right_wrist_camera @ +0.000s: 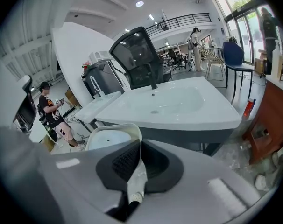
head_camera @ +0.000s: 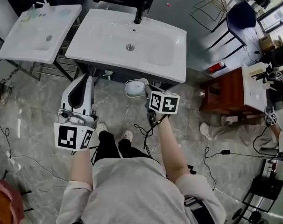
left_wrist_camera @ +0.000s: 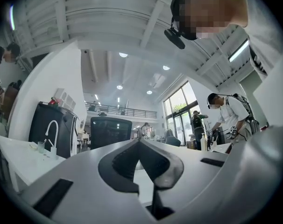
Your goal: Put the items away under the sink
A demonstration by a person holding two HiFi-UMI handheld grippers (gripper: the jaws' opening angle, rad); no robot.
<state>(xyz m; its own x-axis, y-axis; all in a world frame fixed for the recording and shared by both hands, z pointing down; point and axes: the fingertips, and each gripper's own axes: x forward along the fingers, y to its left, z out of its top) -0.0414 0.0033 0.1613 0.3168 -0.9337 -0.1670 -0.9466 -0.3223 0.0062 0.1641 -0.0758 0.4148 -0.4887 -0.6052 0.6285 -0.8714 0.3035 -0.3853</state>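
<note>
A white plastic scoop (head_camera: 136, 87) hangs in front of the dark cabinet (head_camera: 117, 74) under the big white sink (head_camera: 146, 55). My right gripper (head_camera: 147, 91) is shut on the scoop's handle. In the right gripper view the scoop's bowl (right_wrist_camera: 108, 137) sticks out to the left of the right gripper (right_wrist_camera: 138, 146), with its handle pinched between the pads, and the sink (right_wrist_camera: 179, 107) lies just beyond. My left gripper (head_camera: 88, 78) is to the left of the scoop and points at the sink's front edge. In its own view the left gripper (left_wrist_camera: 139, 143) is shut, with its tips touching and nothing between them.
A smaller white sink (head_camera: 20, 43) with a curved tap (left_wrist_camera: 51, 130) stands at the left. A reddish-brown wooden cabinet (head_camera: 225, 91) and a red bottle (head_camera: 216, 67) are at the right, with another person (head_camera: 279, 118) beyond. Cables (head_camera: 225, 152) trail over the grey tiled floor.
</note>
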